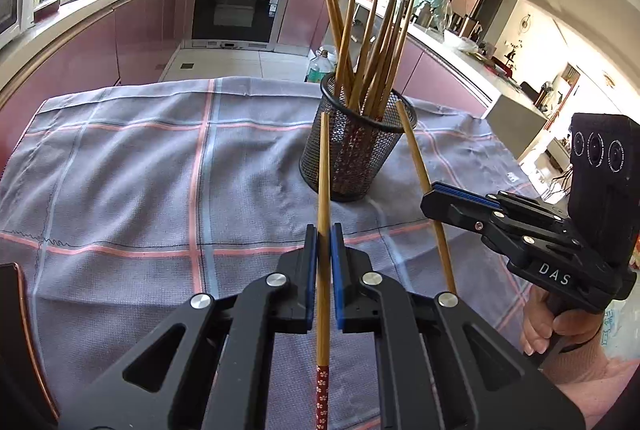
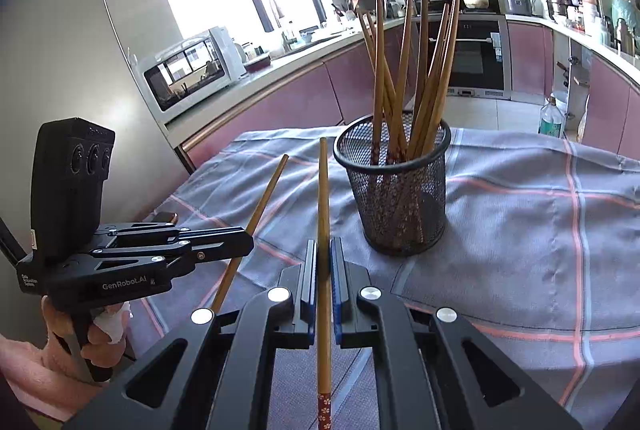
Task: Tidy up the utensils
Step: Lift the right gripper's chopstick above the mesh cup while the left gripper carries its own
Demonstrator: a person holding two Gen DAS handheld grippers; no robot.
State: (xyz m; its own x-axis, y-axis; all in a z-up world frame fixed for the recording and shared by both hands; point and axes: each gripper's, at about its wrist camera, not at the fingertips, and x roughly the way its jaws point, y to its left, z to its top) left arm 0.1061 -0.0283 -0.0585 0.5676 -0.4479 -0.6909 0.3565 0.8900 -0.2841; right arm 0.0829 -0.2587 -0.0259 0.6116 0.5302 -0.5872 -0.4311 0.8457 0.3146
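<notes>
Bearing white lettering, the two tools were catalogued first: "DAS" read on the body of the right gripper (image 1: 430,190) at the right edge of the left wrist view, and "GenRobot.AI", with a small label too fine to read beside it, on the left gripper (image 2: 250,240) at the lower left of the right wrist view.

Item one: a bamboo chopstick (image 1: 323,230), pale brown, its lower end wrapped in red with small white blossoms, stood clamped between the blue pads of the left gripper (image 1: 324,246) at lower centre, tip pointing up the frame.

Item two: a like chopstick (image 2: 323,250), same red blossom end, was pinched between the narrow jaws of the right gripper (image 2: 324,262) at lower centre of its own view.

Item three: a black wire-mesh holder (image 1: 358,146), round and upright, stood on the checked cloth (image 1: 140,170) right of centre, just beyond both held tips. It contained a fanned bundle of chopsticks (image 1: 372,42) of the same make, red ends down.

The cloth was grey-lilac with pink and pale blue lines. A hand (image 1: 548,326) gripped the right tool's handle at lower right.
</notes>
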